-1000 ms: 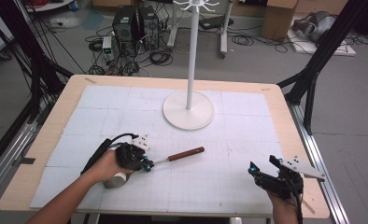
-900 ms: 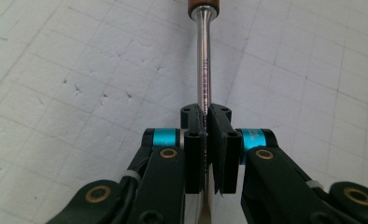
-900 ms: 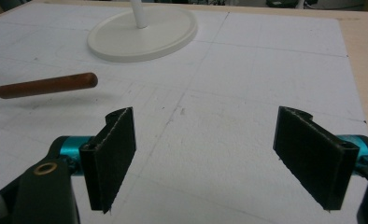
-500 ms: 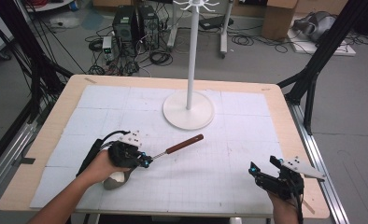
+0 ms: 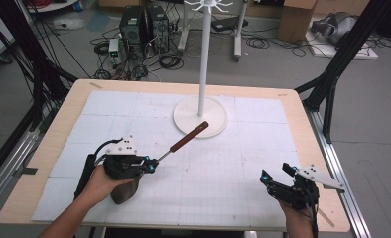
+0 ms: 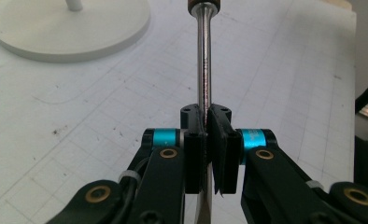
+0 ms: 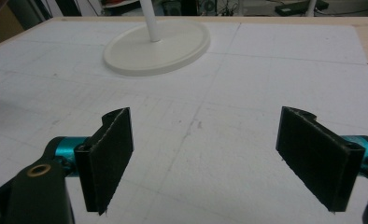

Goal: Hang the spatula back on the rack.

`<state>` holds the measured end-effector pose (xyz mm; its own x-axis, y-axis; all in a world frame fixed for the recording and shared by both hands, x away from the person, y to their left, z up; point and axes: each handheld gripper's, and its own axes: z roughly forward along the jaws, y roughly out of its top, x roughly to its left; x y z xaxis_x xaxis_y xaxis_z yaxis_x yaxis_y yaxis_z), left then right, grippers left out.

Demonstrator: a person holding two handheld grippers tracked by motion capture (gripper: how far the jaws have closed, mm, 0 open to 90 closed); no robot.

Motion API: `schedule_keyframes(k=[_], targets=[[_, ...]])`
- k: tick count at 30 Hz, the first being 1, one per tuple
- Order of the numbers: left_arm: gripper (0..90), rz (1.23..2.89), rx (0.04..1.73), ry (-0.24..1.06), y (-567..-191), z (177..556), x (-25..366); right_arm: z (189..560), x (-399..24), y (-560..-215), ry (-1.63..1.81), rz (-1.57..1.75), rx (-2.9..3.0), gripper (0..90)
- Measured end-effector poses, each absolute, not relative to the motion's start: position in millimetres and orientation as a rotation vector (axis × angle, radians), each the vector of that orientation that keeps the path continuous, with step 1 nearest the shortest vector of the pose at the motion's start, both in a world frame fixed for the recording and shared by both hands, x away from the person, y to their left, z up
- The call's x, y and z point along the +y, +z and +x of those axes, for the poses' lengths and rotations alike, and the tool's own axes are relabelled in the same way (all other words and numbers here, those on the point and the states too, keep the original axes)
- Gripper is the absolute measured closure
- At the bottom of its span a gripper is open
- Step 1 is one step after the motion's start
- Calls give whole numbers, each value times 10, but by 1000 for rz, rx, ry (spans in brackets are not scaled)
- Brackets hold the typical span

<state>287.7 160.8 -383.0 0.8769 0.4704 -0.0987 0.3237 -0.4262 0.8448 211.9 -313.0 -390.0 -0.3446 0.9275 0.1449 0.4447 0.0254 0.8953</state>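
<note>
A tool with a thin metal shaft (image 6: 203,56) and a brown handle (image 5: 189,136) is clamped in my left gripper (image 5: 154,163), which is shut on the shaft. It hangs over the left middle of the white mat, and the handle slants up toward the white stand's round base (image 5: 200,116). In the left gripper view the shaft runs straight up from between the pads (image 6: 205,121), with the handle's end at the top edge. My right gripper (image 5: 275,174) rests low at the mat's near right. It is open, with nothing between its pads (image 7: 205,158).
The stand's white pole (image 5: 203,59) rises from the base at the far middle of the mat and carries hooks on top. The wooden table edge (image 5: 307,124) frames the gridded mat. Black frame legs, cables and computer boxes stand on the floor beyond.
The left gripper has lifted a little with the tool in it. The tool's handle has swung up and away toward the stand's base. The right gripper has stayed in place.
</note>
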Motion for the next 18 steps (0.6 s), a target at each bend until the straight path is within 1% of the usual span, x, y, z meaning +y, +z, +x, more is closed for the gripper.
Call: schedule_keyframes(k=[10,18], targets=[[841,1909,620,280,-3724,2715,1672,2212,-2884,-3782,1364,1328,1895,178],[841,1789,661,373,-3659,2630,1696,2304,-2569,-3577,1415,1175,1965,170]])
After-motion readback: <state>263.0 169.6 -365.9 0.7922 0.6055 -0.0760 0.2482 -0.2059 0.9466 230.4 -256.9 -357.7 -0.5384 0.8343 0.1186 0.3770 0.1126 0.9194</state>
